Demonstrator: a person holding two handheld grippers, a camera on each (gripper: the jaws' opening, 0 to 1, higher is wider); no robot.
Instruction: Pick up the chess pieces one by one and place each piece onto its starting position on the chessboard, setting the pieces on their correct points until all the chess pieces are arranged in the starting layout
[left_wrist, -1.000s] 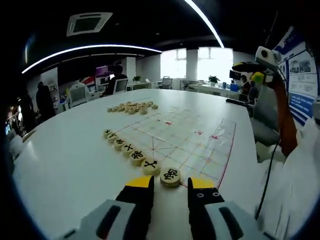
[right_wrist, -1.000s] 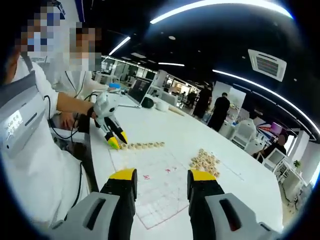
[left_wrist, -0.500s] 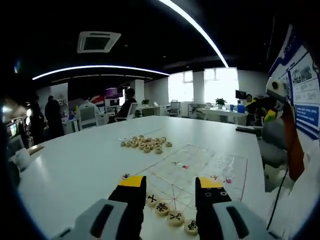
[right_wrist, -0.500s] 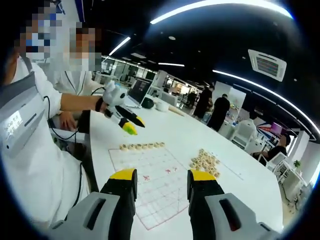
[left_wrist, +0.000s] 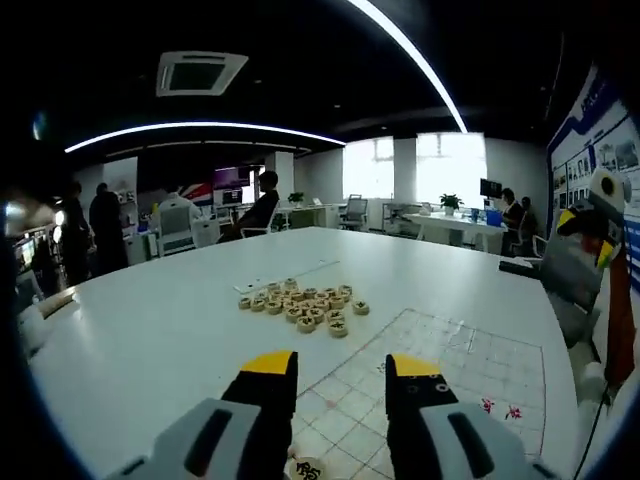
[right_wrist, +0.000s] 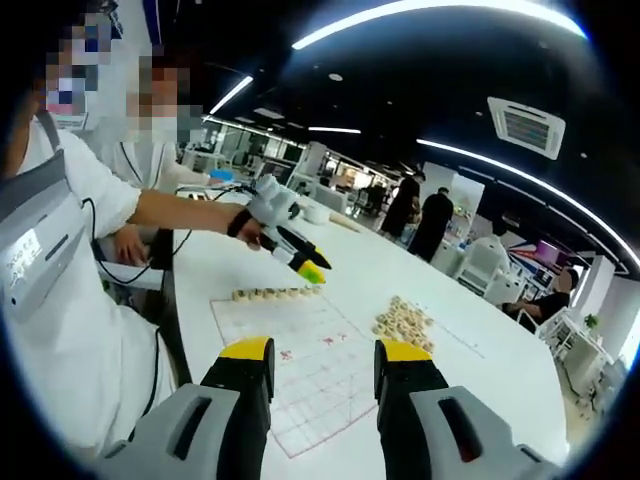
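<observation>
1. Bearing everything is a broad white bench (left_wrist: 140, 330), and it is carrying the transparent chessboard (right_wrist: 300, 380) with its red-marked grid.
2. Lying at the board's far edge in the right gripper view is a row of placed pieces (right_wrist: 268, 293); a single placed piece (left_wrist: 306, 468) is showing between the left tongs' jaws at the bottom of the left gripper view.
3. Waiting on the bench just beyond the board is the loose pile of pieces (left_wrist: 300, 304), also showing as a cluster in the right gripper view (right_wrist: 402, 322); it is apart from the grid.
4. Pointing toward that pile are the left tongs (left_wrist: 340, 368), jaws spread and carrying nothing. In the right gripper view they are hovering above the placed row's end (right_wrist: 312, 270).
5. Hanging over the near board edge are the right tongs (right_wrist: 325, 352), jaws likewise spread and empty.
6. Judged step: reaching for the next piece. Doing it well is meaning picking an outlying disc at the pile's rim, straddling it squarely without nudging its neighbours, reading its character, then setting it flat on a line crossing.
</observation>
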